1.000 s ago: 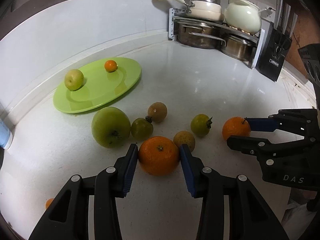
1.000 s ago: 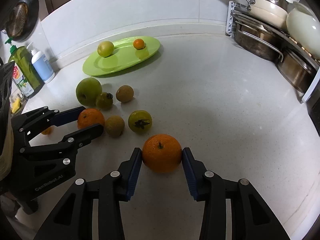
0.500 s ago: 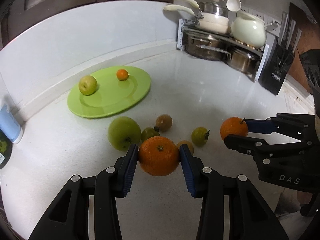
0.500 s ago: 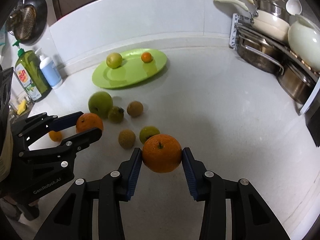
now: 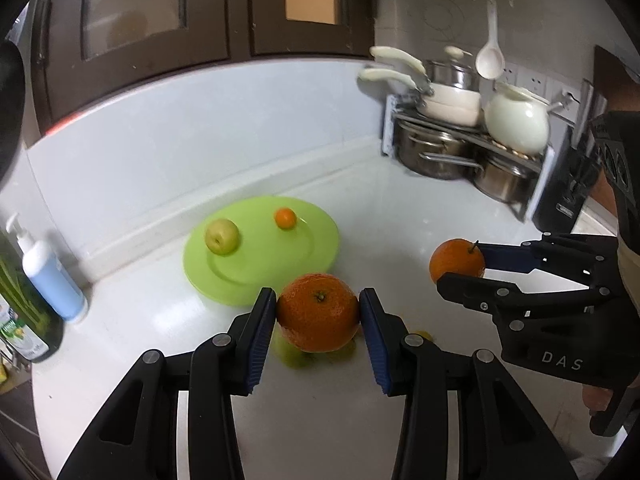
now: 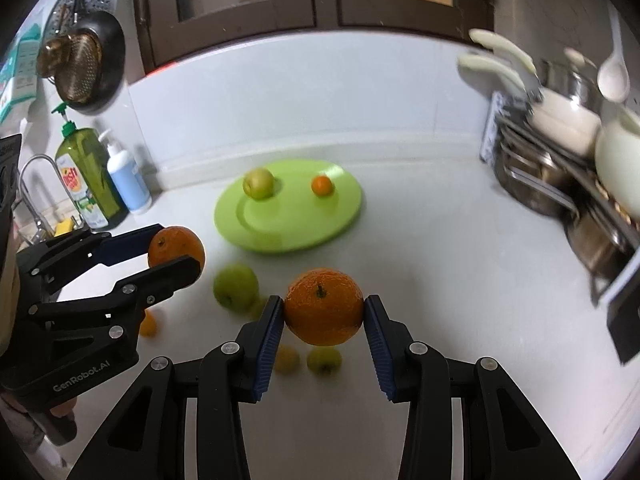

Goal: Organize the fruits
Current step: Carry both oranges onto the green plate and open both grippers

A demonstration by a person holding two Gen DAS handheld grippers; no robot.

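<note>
My left gripper (image 5: 318, 318) is shut on a large orange (image 5: 318, 312), held above the white counter. My right gripper (image 6: 324, 314) is shut on another orange (image 6: 324, 306), also in the air. Each gripper shows in the other's view: the right one (image 5: 460, 266) with its orange (image 5: 456, 262), the left one (image 6: 176, 254) with its orange (image 6: 176, 246). A green plate (image 5: 280, 264) (image 6: 304, 220) lies beyond, bearing a small green apple (image 5: 222, 236) (image 6: 259, 183) and a small orange fruit (image 5: 285, 218) (image 6: 322, 185). Under the grippers lie a big green apple (image 6: 235, 286) and several smaller fruits, partly hidden.
A rack of steel pots and white pans (image 5: 460, 136) (image 6: 560, 160) stands at the back right, a black knife block (image 5: 568, 196) beside it. A blue-and-white pump bottle (image 5: 48, 276) (image 6: 128, 180) and a green dish-soap bottle (image 6: 86, 176) stand left by the wall. A tap (image 6: 30, 184) shows far left.
Both grippers have risen off the counter with their oranges, and the views have tilted up. The loose fruits have dropped low in view and the cabinets now show.
</note>
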